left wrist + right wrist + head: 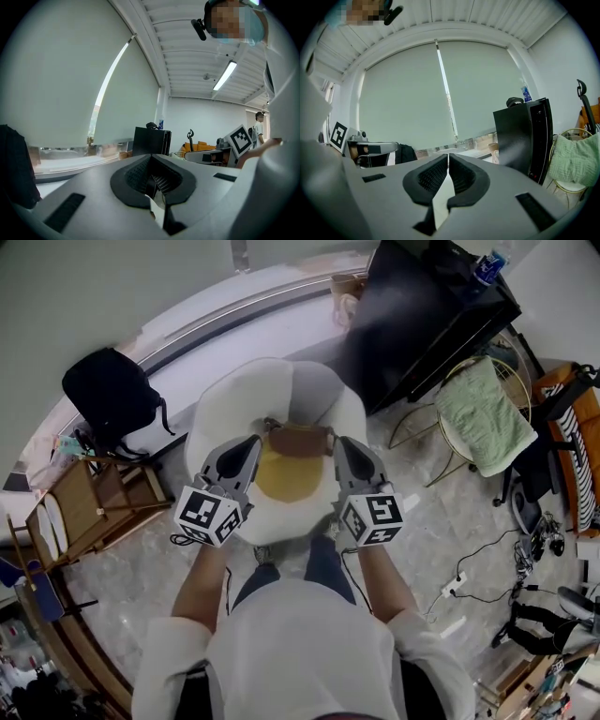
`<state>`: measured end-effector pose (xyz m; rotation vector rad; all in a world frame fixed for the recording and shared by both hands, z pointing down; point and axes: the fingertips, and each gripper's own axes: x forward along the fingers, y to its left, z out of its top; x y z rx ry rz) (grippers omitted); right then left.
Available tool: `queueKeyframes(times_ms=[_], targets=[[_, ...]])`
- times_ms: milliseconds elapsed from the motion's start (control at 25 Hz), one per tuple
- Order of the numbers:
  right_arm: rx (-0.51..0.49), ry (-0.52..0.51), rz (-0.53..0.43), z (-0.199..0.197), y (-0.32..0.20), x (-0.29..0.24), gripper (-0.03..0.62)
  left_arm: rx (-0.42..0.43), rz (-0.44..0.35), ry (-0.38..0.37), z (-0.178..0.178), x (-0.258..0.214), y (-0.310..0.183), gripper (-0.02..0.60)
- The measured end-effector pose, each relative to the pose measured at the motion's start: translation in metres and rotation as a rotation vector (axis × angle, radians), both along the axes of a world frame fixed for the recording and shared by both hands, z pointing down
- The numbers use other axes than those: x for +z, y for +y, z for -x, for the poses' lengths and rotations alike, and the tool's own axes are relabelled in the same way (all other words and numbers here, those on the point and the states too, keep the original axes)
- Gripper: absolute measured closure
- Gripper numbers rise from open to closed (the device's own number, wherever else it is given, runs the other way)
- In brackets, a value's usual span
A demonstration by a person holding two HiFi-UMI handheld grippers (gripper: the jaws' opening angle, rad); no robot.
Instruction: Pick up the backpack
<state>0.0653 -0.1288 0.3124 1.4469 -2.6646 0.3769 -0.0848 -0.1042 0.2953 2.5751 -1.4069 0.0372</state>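
Note:
A black backpack [112, 395] rests by the window ledge at the far left, well away from both grippers. It shows as a dark shape at the left edge [14, 171] of the left gripper view and behind the left gripper [405, 153] in the right gripper view. My left gripper [258, 439] and right gripper [339, 442] hover side by side, pointing nearly level, over a white and yellow egg-shaped cushion [225, 409] with a brown patch [298, 440] between their tips. The pads of both meet, left [153, 180] and right [448, 168], with nothing held.
A wooden rack [94, 507] stands at the left below the backpack. A black cabinet [422, 306] is at the back right, with a wire stool draped in a green towel [483, 413] beside it. Cables and a power strip [455, 582] lie on the floor at the right.

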Motion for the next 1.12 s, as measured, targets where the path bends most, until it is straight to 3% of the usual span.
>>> queueKeyframes(times_ms=[480, 1120], targets=[[-0.022, 0.002, 0.021, -0.004, -0.013, 0.019, 0.563, -0.030, 0.021, -0.003, -0.002, 0.021, -0.009, 0.551], [-0.038, 0.041, 0.093, -0.017, -0.060, 0.091, 0.563, -0.039, 0.108, -0.011, -0.005, 0.095, -0.060, 0.551]])
